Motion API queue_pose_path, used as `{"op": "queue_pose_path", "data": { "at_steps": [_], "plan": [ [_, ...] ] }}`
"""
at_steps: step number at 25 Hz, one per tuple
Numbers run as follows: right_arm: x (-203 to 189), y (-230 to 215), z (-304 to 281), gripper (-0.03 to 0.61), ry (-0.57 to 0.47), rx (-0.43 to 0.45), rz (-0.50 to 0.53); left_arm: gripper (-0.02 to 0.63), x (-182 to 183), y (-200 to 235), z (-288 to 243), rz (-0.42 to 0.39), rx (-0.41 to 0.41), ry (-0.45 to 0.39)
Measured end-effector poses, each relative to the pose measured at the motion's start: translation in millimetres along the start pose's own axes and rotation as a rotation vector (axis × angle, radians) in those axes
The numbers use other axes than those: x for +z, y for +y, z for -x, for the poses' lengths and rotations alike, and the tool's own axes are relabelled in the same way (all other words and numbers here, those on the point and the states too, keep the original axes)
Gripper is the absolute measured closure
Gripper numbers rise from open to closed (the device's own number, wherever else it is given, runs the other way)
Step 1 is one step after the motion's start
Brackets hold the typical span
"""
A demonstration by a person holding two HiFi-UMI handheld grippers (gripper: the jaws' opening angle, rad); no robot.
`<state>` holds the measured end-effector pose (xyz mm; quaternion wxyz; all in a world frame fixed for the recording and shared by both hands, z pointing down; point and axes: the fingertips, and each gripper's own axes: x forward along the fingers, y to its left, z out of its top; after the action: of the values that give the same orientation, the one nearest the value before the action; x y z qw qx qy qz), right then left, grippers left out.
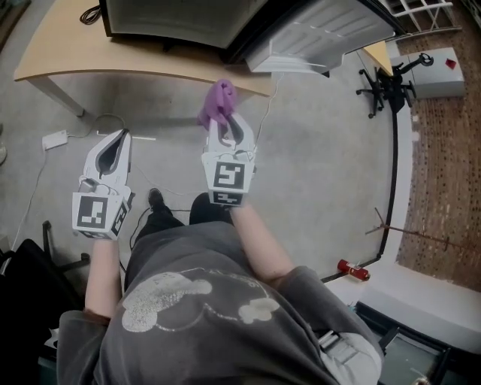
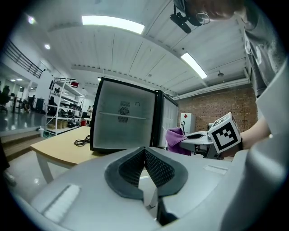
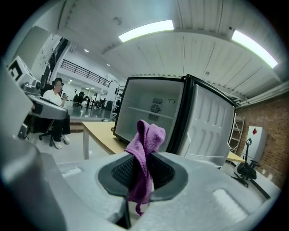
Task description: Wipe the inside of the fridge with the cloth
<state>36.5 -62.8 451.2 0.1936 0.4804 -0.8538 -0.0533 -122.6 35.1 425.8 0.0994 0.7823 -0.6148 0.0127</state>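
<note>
My right gripper (image 1: 225, 124) is shut on a purple cloth (image 1: 218, 104), which bunches up above its tips. In the right gripper view the cloth (image 3: 146, 137) hangs pinched between the dark pads of that gripper (image 3: 145, 158). Ahead stands a small black fridge (image 3: 153, 113) on a table, its white door (image 3: 210, 128) swung open to the right. From the head view the fridge (image 1: 173, 19) and its door (image 1: 316, 34) lie at the top edge. My left gripper (image 1: 122, 137) hovers to the left, shut and empty; its pads (image 2: 158, 167) meet at the tip.
The fridge rests on a light wooden table (image 1: 90, 56) with a coiled cable (image 1: 92, 13). A white adaptor (image 1: 54, 139) and cords lie on the grey floor. A black stand (image 1: 383, 86), a white box (image 1: 440, 71) and a red can (image 1: 353, 270) are at right. A seated person (image 3: 54, 108) is far left.
</note>
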Motion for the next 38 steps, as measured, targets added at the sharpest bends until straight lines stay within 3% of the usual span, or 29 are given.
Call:
{"op": "queue_pose_path", "data": {
  "at_steps": [9, 18, 25, 33, 38],
  "plan": [
    [4.5, -16.7, 43.5, 0.535, -0.136, 0.136, -0.043, 0.595, 0.7, -64.2, 12.8, -0.038, 0.084, -0.024],
    [-35.8, -102.2, 129.3, 0.535, -0.254, 0.296, -0.039, 0.595, -0.2, -203.1, 18.4, -0.068, 0.203, -0.094],
    [-52.4, -142.8, 179.0, 0.537, -0.295, 0.375, -0.009, 0.596, -1.0, -289.7, 25.8, -0.061, 0.232, -0.114],
    [-65.6, -149.8, 220.0, 0.540, -0.304, 0.422, -0.031, 0.595, 1.2, -337.9, 43.3, -0.042, 0.258, -0.127],
    [-64.7, -135.3, 240.8, 0.541, -0.304, 0.437, 0.000, 0.595, -3.5, -356.0, 58.3, -0.021, 0.228, -0.117]
  ]
}}
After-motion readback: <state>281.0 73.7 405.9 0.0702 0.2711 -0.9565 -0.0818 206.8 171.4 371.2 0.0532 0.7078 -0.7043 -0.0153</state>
